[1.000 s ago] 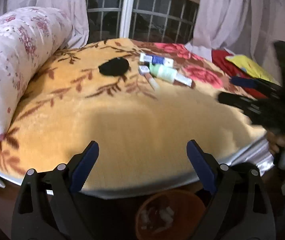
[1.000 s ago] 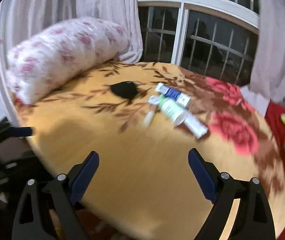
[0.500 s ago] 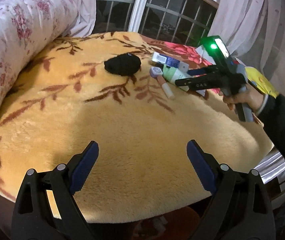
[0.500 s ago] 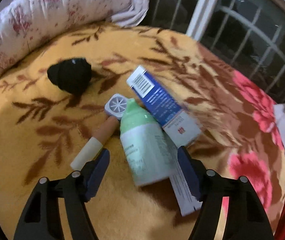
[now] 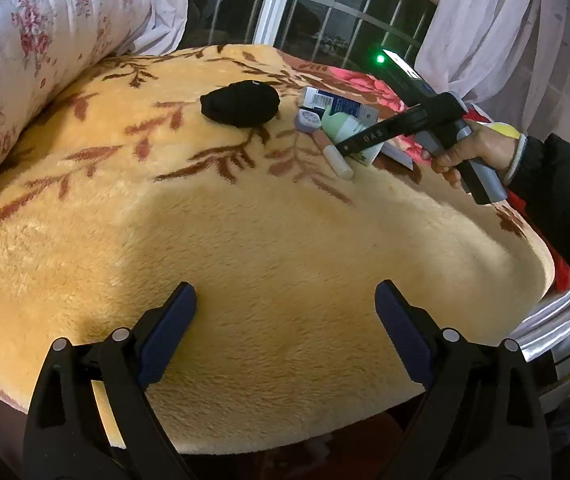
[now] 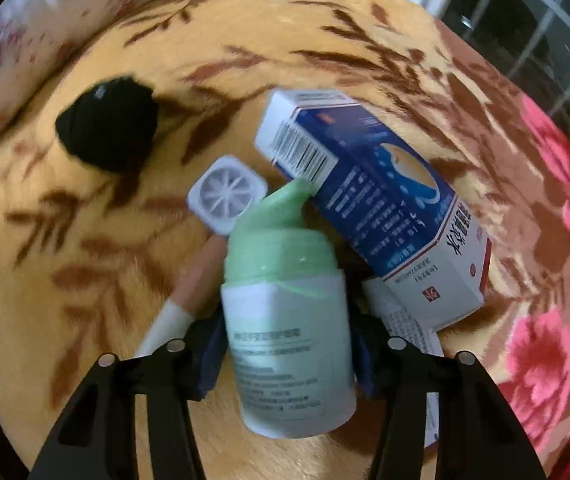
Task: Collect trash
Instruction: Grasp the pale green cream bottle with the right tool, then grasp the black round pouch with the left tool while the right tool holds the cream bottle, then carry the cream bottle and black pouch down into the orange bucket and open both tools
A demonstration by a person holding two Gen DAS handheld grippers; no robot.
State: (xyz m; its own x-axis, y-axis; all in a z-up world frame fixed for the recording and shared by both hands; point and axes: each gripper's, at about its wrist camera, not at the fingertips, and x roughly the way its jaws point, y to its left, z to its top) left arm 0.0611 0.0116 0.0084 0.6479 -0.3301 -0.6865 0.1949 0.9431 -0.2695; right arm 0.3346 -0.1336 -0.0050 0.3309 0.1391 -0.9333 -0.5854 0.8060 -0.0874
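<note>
A green-capped pump bottle (image 6: 285,320) lies on the yellow blanket (image 5: 245,240). My right gripper (image 6: 287,356) points down over it; its jaws are closing and the blue pads touch both sides of the bottle. A blue and white carton (image 6: 373,216) lies against the bottle's nozzle, with a white square cap (image 6: 227,194) and a peach and white tube (image 6: 193,280) to its left. A black cloth bundle (image 6: 105,132) sits further left. My left gripper (image 5: 285,312) hangs open over bare blanket near the bed's edge, nothing between its fingers.
A floral bolster pillow (image 5: 25,40) runs along the left. A barred window (image 5: 285,8) and pale curtains stand behind the bed. A hand (image 5: 473,148) and dark sleeve hold the right gripper's handle. A white leaflet (image 6: 405,320) lies under the carton.
My right gripper swept in from the bed's edge, tipped down over the pile and narrowed around the green bottle. The left gripper shifted a little forward over the blanket and stayed open.
</note>
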